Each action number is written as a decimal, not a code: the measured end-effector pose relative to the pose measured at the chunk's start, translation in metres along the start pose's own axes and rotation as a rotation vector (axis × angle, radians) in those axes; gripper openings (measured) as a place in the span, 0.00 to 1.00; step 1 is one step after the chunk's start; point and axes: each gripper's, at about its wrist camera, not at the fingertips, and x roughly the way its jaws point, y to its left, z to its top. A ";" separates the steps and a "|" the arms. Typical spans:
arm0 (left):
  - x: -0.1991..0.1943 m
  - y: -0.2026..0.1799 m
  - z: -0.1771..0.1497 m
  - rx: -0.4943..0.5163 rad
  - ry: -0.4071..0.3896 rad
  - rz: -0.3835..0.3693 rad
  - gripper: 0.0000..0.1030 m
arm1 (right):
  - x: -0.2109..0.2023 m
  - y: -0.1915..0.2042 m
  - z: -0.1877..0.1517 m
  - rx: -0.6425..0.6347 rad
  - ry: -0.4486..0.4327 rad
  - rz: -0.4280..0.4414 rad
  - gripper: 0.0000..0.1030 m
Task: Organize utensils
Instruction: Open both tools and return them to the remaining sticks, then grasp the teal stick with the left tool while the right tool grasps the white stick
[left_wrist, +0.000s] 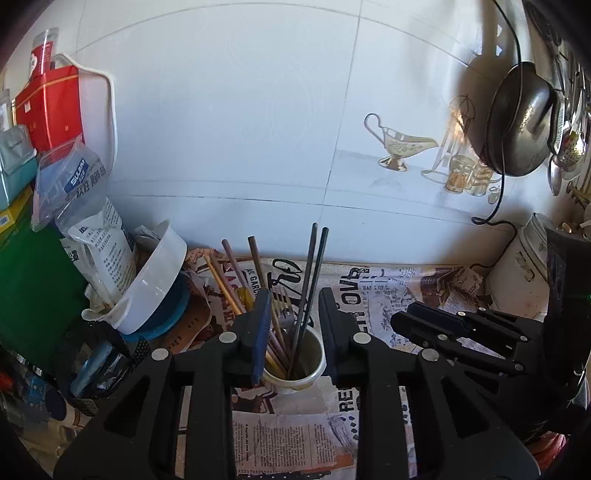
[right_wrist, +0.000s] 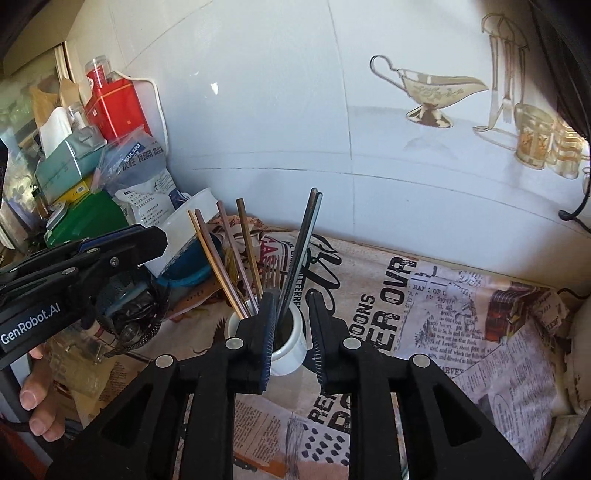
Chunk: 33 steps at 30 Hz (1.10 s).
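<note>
With chopsticks (left_wrist: 308, 280) and a fork (right_wrist: 271, 275) already standing in the white cup (right_wrist: 291, 354) at lower centre, both the left gripper (left_wrist: 291, 325) and right gripper (right_wrist: 291, 325) hang parted and empty, suggesting near completion.

1. We see a wall of white tiles (left_wrist: 236, 122) with thin grey joints, lit by soft daylight.
2. On that wall, to the right, we find a tile picture of a golden sauce boat (left_wrist: 400, 146) and glasses.
3. Below the wall, we see a counter covered in a newspaper-print cloth (right_wrist: 424, 306).
4. At the wall's right edge hangs a dark pan (left_wrist: 517, 118).
</note>
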 end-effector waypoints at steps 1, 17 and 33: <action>-0.004 -0.006 0.000 0.005 -0.008 -0.003 0.28 | -0.007 -0.004 -0.001 0.000 -0.007 -0.005 0.18; 0.005 -0.114 -0.037 0.100 0.033 -0.106 0.46 | -0.062 -0.074 -0.058 0.060 0.045 -0.124 0.22; 0.100 -0.145 -0.137 0.123 0.351 -0.048 0.46 | 0.015 -0.118 -0.171 0.150 0.401 -0.125 0.22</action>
